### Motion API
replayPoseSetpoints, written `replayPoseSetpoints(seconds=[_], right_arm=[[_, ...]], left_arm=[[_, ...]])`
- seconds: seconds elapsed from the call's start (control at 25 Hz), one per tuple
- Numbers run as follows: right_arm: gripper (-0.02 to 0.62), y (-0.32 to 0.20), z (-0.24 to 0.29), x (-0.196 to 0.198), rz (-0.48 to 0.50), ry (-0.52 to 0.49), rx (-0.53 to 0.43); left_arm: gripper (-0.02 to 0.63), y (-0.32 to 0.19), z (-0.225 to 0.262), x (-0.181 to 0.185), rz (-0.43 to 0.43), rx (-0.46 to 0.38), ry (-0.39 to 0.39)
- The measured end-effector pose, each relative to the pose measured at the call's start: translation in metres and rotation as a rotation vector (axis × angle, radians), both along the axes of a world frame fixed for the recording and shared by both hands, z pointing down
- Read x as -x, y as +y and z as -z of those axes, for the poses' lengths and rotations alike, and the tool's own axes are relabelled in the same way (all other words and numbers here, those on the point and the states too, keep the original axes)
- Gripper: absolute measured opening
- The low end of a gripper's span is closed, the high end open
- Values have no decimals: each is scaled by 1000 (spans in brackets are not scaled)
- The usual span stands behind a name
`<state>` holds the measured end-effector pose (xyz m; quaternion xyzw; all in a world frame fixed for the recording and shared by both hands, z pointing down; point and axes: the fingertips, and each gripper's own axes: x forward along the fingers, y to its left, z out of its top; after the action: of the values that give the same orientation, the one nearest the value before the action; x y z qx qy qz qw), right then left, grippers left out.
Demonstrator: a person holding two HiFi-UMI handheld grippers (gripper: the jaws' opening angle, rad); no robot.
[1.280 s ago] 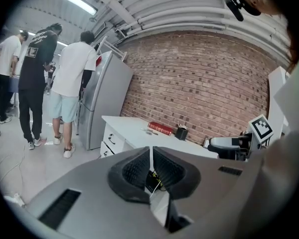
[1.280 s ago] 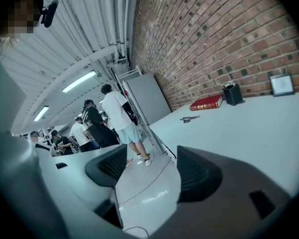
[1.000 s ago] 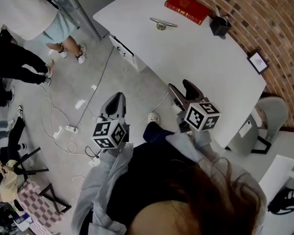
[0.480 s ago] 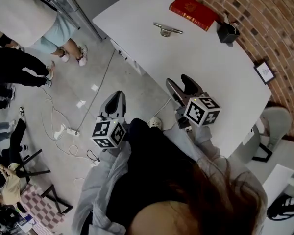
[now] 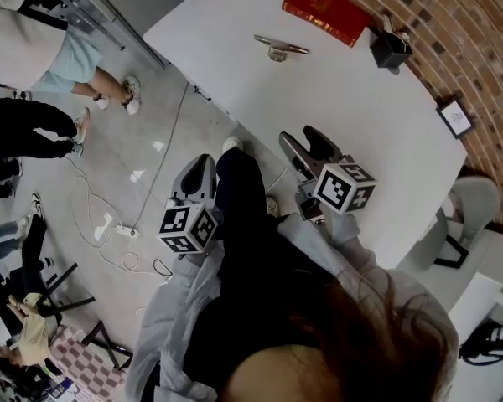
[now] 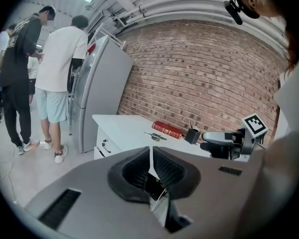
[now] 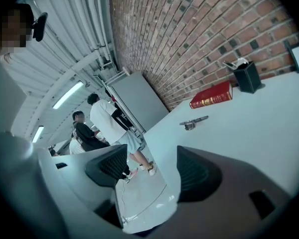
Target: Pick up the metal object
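My left tool (image 5: 199, 167) hangs low at my side over the floor, jaws pressed together on nothing. My right tool (image 5: 298, 135) is held out over the near edge of the tabletop (image 5: 377, 124), jaws wide apart and empty, aimed along the surface. The metal object (image 5: 279, 47) lies well beyond it on the far side, near the red book (image 5: 325, 11). I judge I should reach well forward, tip down, and set the jaws across its slim bar.

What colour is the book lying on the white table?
The book is red; the head view shows it best.
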<state>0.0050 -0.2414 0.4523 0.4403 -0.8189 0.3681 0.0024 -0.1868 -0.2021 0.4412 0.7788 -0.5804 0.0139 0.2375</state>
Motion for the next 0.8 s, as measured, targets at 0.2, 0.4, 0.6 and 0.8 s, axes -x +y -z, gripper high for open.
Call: replayPoseSetpoints(seconds=[0.2, 0.4, 0.6, 0.8], right_arm=[[313, -41, -11, 5, -58, -14, 27], [313, -96, -26, 7, -148, -57, 92], [313, -148, -36, 6, -275, -164, 160], [310, -179, -52, 4, -393, -341, 257]], left_arm=[[34, -51, -10, 1, -70, 17, 12], [34, -123, -20, 2, -162, 52, 29], [34, -190, -30, 0, -265, 88, 34], [34, -239, -43, 0, -329, 119, 52]])
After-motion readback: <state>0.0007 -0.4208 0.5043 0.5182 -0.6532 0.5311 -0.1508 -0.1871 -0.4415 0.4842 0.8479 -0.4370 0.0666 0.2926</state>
